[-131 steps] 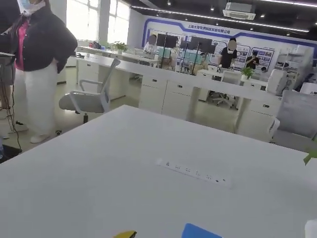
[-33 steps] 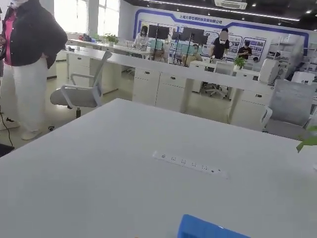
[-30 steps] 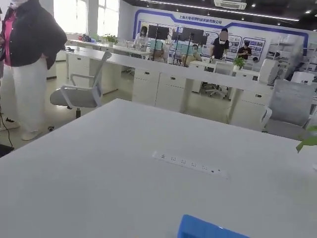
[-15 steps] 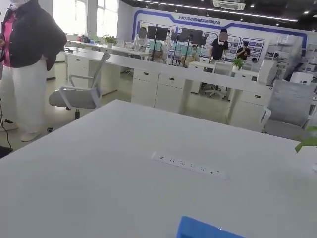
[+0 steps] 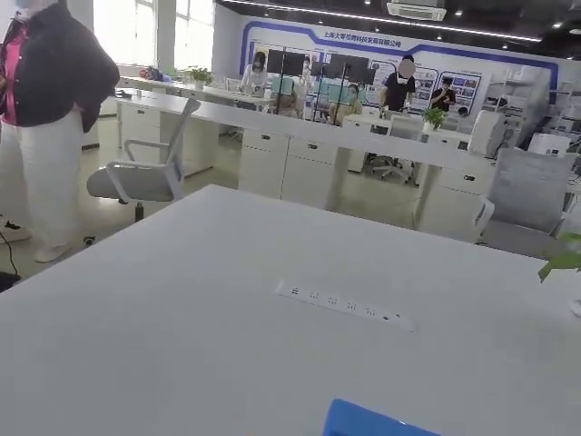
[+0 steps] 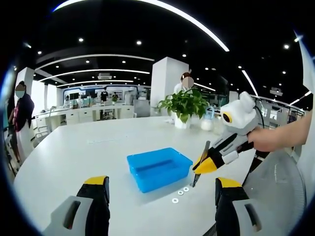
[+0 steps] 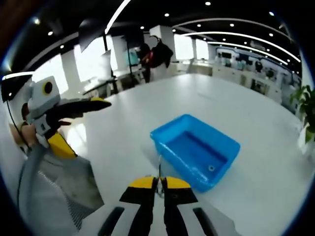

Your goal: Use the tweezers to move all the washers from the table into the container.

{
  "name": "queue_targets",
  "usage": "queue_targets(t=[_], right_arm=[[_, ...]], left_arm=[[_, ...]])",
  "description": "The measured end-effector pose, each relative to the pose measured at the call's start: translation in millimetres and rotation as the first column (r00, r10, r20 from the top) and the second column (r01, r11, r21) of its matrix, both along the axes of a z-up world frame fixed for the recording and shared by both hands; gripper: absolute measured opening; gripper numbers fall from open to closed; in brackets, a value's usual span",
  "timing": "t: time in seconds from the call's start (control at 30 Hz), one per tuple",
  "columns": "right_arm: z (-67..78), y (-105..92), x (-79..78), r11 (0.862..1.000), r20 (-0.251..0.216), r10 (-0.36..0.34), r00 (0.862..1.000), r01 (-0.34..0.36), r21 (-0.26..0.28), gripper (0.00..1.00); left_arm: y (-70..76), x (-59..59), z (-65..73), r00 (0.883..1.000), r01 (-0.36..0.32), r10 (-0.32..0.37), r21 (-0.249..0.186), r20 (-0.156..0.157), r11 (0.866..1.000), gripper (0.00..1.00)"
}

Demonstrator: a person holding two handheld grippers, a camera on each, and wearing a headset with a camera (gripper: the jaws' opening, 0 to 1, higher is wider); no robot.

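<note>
Only the headset camera has drifted; the container (image 5: 377, 424) sits lower in the head view. The left gripper (image 6: 162, 183) is spread wide. The right gripper (image 7: 158, 183) pinches the tweezers (image 6: 196, 178), whose tips are near three washers (image 6: 180, 192) just beside the container.

A white power strip (image 5: 343, 306) lies flat on the white table (image 5: 163, 345). Nearer than the strip and a little to its right, a corner of the blue container (image 5: 377, 422) juts up from the lower edge — its inside is out of sight. Beyond the strip to the left, off the table, stands a white office chair (image 5: 145, 177), and further left a person (image 5: 50, 109) in a dark jacket. Far right of the strip — a green leaf (image 5: 558, 263).
</note>
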State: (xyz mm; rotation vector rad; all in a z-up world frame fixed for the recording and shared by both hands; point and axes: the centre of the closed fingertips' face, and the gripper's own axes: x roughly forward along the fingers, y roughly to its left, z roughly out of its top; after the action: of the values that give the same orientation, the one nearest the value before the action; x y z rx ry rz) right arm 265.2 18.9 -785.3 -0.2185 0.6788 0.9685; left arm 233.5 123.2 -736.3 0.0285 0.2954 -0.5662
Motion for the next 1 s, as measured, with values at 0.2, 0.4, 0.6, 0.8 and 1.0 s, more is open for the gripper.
queue_targets(t=[0.2,0.4,0.6,0.8,1.0], right_arm=[[18.9,-1.5,13.2,0.998,-0.028,-0.029,0.999,0.031,0.046,0.03],[41.9,0.1,36.5,0.990,-0.051,-0.057,0.997,0.062,0.124,0.03],[48.9,-0.6,63.6,0.986,-0.062,-0.082,0.995,0.090,0.140,0.03],[30.7,3.9,85.8,0.992,-0.069,-0.086,0.994,0.092,0.090,0.03],[9.5,3.9,100.4,0.995,-0.078,-0.089,0.993,0.093,0.039,0.03]], left_arm=[[1.5,0.4,-0.1,1.000,-0.007,0.007,-0.001,-0.001,1.000,0.90],[2.8,0.9,0.4,1.000,-0.013,0.013,-0.002,0.002,1.000,0.90],[3.5,1.3,1.1,1.000,-0.018,0.018,-0.004,0.004,1.000,0.90],[3.2,1.2,0.8,1.000,-0.017,0.017,-0.002,0.003,1.000,0.90],[4.1,1.8,0.5,1.000,-0.022,0.022,-0.005,0.001,1.000,0.90]])
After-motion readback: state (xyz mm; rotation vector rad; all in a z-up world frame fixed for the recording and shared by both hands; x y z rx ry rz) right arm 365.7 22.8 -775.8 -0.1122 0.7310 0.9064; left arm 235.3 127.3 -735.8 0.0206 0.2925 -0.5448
